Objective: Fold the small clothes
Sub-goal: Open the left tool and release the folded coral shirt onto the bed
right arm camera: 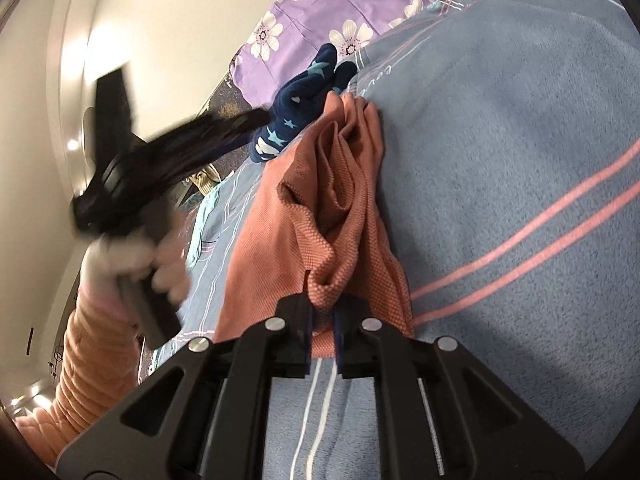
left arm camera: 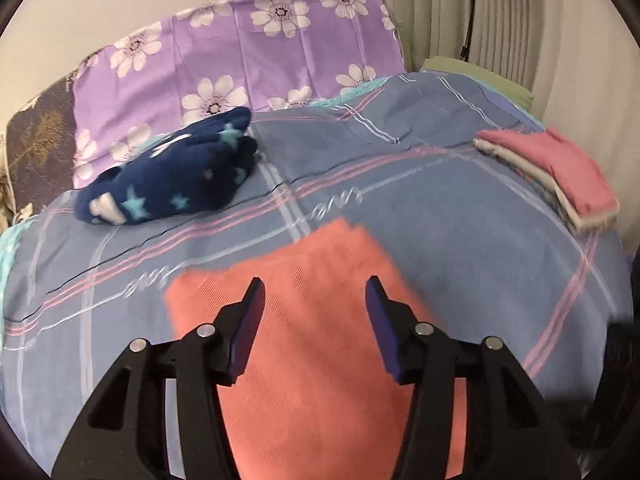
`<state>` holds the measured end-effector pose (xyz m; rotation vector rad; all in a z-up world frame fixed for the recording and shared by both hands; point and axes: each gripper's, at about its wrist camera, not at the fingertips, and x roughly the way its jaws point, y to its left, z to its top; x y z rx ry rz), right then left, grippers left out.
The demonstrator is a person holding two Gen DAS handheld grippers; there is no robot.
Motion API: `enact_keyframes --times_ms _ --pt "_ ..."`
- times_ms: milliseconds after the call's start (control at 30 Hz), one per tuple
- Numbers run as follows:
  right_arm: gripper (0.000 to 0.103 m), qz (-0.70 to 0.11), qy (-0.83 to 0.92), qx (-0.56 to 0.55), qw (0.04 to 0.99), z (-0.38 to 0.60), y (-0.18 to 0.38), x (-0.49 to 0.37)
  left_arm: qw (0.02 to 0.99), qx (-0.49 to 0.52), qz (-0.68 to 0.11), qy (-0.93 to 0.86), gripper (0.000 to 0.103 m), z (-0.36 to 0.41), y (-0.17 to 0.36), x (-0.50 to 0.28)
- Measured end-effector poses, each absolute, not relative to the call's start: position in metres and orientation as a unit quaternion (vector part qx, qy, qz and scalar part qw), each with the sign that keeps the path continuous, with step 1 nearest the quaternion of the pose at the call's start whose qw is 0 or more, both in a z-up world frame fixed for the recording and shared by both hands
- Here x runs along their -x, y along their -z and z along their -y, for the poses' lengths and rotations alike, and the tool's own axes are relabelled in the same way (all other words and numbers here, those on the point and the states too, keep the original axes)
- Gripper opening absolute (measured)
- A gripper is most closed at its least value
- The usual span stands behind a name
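Coral cloth point(left arm camera: 320, 320) lies on the bed point(left arm camera: 460, 240). Right gripper point(right arm camera: 322, 320) pinches its bunched edge; left gripper point(left arm camera: 316, 320) hovers spread above. Recommend drawing the edge taut and square before folding.

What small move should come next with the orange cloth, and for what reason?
Probably lower the open left gripper onto the orange cloth and pinch its free edge. The right gripper is shut on a bunched corner, so the cloth is wrinkled and needs a second hold.

Navy star fleece point(left arm camera: 168, 172) left, folded stack point(left arm camera: 560, 172) right (bedspread point(left arm camera: 400, 184) between bare).
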<state>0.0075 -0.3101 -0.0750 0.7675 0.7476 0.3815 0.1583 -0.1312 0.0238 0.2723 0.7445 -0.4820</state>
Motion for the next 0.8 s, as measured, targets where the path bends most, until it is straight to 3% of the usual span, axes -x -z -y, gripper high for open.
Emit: enact_keyframes --times_ms 267,333,500,567,700,800 --pt "0.02 -0.365 -0.177 -0.357 0.841 0.308 0.075 -0.01 0.895 -0.116 -0.376 0.211 0.06 0.039 0.014 -0.065" --pt "0.026 -0.366 -0.177 -0.348 0.844 0.305 0.073 -0.01 0.895 -0.11 -0.38 0.205 0.061 0.025 0.024 -0.05" --pt "0.027 -0.38 -0.169 -0.333 0.846 0.3 0.074 -0.018 0.888 -0.112 -0.379 0.234 0.061 0.021 0.034 -0.023" --pt "0.026 -0.383 -0.165 -0.332 0.846 0.3 0.075 -0.02 0.887 -0.124 -0.38 0.232 0.061 0.027 0.039 -0.022" --pt "0.009 -0.382 -0.159 -0.342 0.844 0.304 0.075 -0.02 0.881 -0.144 -0.383 0.235 0.061 0.046 0.048 -0.024" --pt "0.006 -0.36 -0.157 -0.353 0.849 0.31 0.068 -0.013 0.888 -0.174 -0.38 0.191 0.061 0.056 0.055 -0.027"
